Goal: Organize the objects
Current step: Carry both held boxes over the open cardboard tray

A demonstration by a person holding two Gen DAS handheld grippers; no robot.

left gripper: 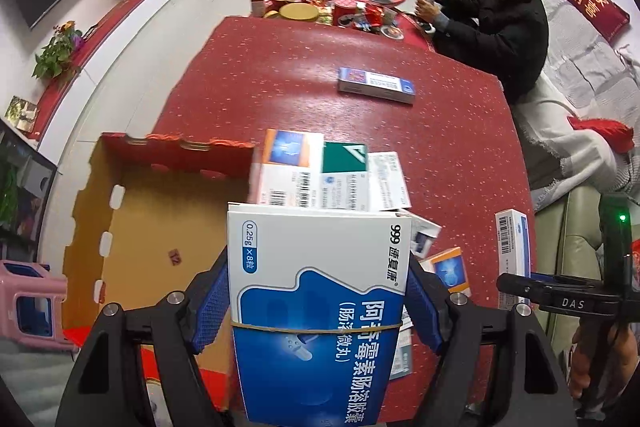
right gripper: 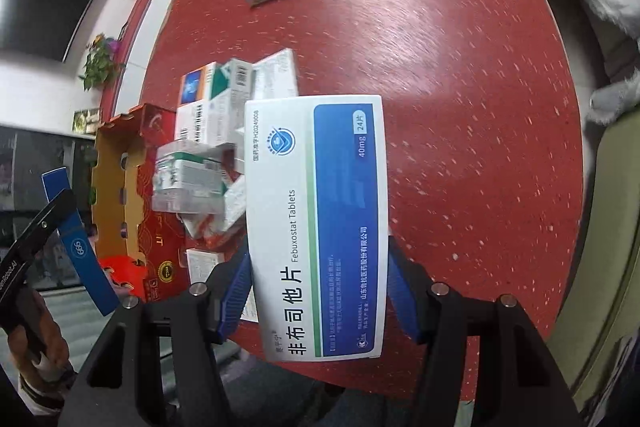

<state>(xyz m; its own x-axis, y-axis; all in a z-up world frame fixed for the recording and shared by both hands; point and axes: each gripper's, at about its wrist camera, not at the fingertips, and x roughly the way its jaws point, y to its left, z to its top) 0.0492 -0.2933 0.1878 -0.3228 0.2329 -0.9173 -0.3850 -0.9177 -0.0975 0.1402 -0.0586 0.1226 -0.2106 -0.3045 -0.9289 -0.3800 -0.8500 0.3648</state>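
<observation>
Left wrist: left gripper (left gripper: 320, 307) fingers clamp the rubber-banded 999 box (left gripper: 316, 291) above the red bench (left gripper: 360, 59), cardboard tray (left gripper: 152, 227) lower left. Right wrist: right gripper (right gripper: 318, 291) fingers pinch the Febuxostat box (right gripper: 316, 219) over the bench, beside piled medicine boxes (right gripper: 224, 131)

Open red tabletop (right gripper: 460, 87) lies ahead of me, broken only by one lone box (left gripper: 376, 85) far off. To my left, a heap of medicine boxes (right gripper: 224, 131) crowds the open carton (left gripper: 132, 227), blocking that side.
</observation>
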